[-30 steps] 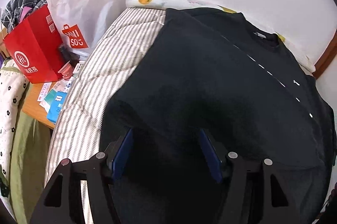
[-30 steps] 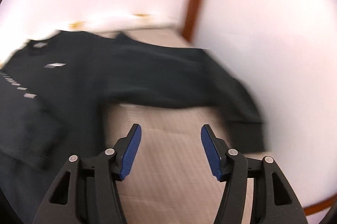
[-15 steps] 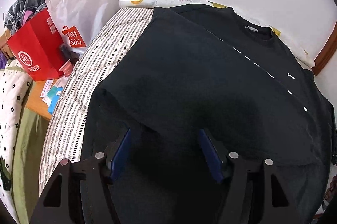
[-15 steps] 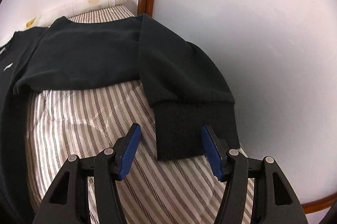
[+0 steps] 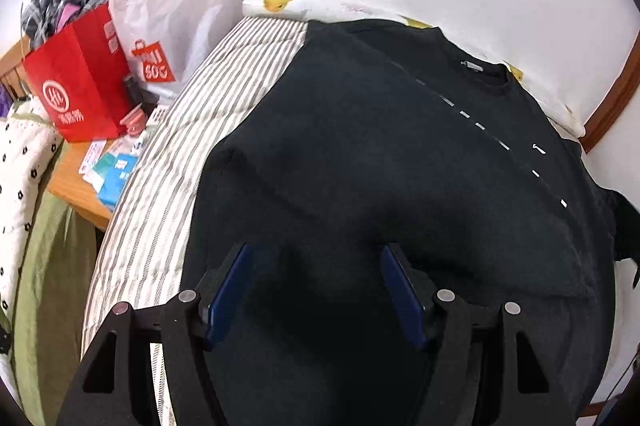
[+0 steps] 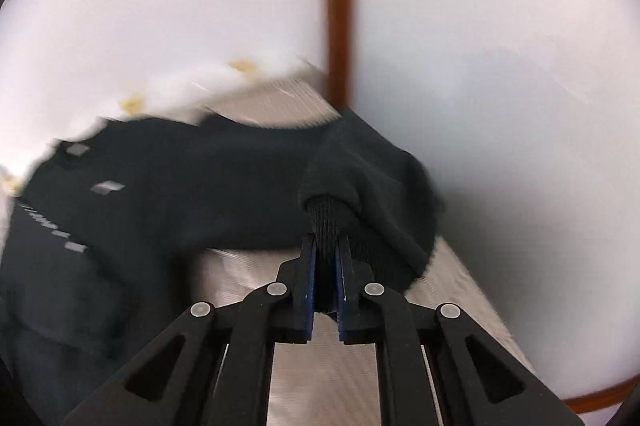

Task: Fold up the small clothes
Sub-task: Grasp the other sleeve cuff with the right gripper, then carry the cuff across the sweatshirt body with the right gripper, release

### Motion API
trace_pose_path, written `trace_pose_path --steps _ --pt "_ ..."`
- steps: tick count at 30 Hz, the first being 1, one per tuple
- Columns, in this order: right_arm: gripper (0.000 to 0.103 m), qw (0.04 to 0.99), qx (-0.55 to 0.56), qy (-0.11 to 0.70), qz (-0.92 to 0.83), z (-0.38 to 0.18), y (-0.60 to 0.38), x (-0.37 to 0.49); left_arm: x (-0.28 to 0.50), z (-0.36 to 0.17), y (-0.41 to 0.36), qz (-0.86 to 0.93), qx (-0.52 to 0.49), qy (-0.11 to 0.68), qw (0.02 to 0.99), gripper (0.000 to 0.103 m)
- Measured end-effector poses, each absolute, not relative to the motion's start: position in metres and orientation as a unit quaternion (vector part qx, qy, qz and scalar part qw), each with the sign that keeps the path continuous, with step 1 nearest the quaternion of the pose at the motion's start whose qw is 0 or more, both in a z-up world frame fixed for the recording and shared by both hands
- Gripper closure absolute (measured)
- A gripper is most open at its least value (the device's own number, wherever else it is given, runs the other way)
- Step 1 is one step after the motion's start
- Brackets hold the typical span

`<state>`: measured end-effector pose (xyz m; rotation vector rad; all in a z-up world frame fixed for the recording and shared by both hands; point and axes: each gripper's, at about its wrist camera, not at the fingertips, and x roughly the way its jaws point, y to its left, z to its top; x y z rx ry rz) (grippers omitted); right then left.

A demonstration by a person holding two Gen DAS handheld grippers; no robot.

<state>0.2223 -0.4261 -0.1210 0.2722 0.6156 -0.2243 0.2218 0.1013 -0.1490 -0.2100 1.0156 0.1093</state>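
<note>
A black sweatshirt (image 5: 380,153) lies spread on a striped mattress (image 5: 168,161), its left side folded over the body. My left gripper (image 5: 316,290) is open and empty, hovering over the sweatshirt's lower part. In the right wrist view my right gripper (image 6: 325,258) is shut on the ribbed cuff (image 6: 328,218) of the sweatshirt's right sleeve (image 6: 376,165), which is lifted and bunched above the mattress (image 6: 248,266) near the wall. The rest of the sweatshirt (image 6: 152,177) lies to the left, blurred.
A red paper bag (image 5: 76,81) and a white shopping bag (image 5: 168,25) stand on a wooden bedside table (image 5: 76,193) left of the mattress. White walls close the far side and right side, with a brown wooden post (image 6: 338,5) in the corner.
My right gripper closed on the sleeve cuff and lifted it toward the sweatshirt body. My left gripper stayed open, shifting only slightly over the sweatshirt.
</note>
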Motion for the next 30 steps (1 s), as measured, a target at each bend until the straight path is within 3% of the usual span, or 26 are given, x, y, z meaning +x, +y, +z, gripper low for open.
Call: trace_pose_path --steps 8,15,27,30 --pt "0.095 0.962 0.092 0.257 0.006 -0.031 -0.296 0.248 0.205 -0.155 0.134 0.036 -0.126 0.473 0.871 0.038" --pt "0.095 0.96 0.082 0.241 0.12 0.015 -0.158 0.264 0.2 -0.16 0.164 0.036 -0.149 0.464 0.873 0.036" --pt "0.094 0.93 0.046 0.284 0.229 -0.011 -0.004 0.322 0.204 -0.158 0.17 0.033 -0.146 0.452 0.879 0.036" --pt "0.081 0.912 0.06 0.312 0.26 -0.027 -0.006 0.331 0.211 -0.153 0.162 0.028 -0.137 0.452 0.881 0.036"
